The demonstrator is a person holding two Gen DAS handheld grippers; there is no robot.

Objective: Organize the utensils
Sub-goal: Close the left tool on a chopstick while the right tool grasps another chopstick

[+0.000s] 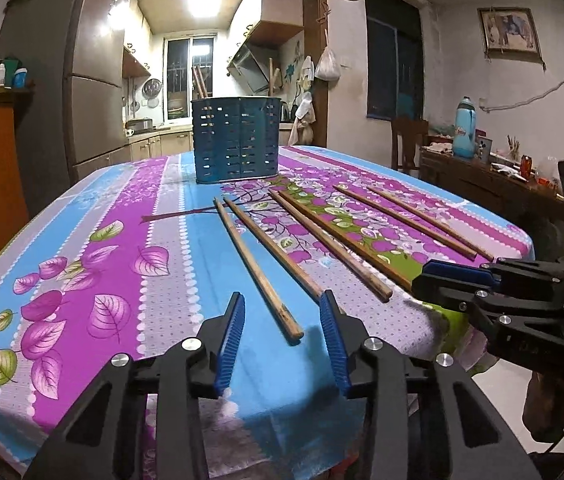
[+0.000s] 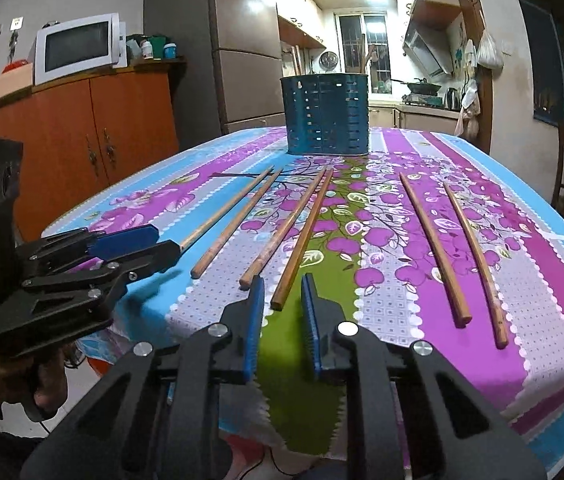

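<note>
Several wooden chopsticks lie in pairs on the floral tablecloth [image 1: 93,248]. A blue slotted utensil holder [image 1: 236,140] stands upright behind them, also in the right wrist view [image 2: 325,115]. My left gripper [image 1: 282,306] is open, its fingers astride the near end of the leftmost chopstick [image 1: 255,270], not touching it. My right gripper [image 2: 282,288] is open, its fingers either side of the near end of a middle chopstick [image 2: 302,240]. The right gripper [image 1: 438,274] shows from the side in the left wrist view, the left gripper [image 2: 153,242] in the right wrist view.
The table's front edge is just under both grippers. An orange cabinet [image 2: 81,140] with a microwave [image 2: 77,48] stands to the left, a fridge [image 2: 241,40] behind it. A cluttered side table [image 1: 494,176] with a bottle and a chair stand to the right.
</note>
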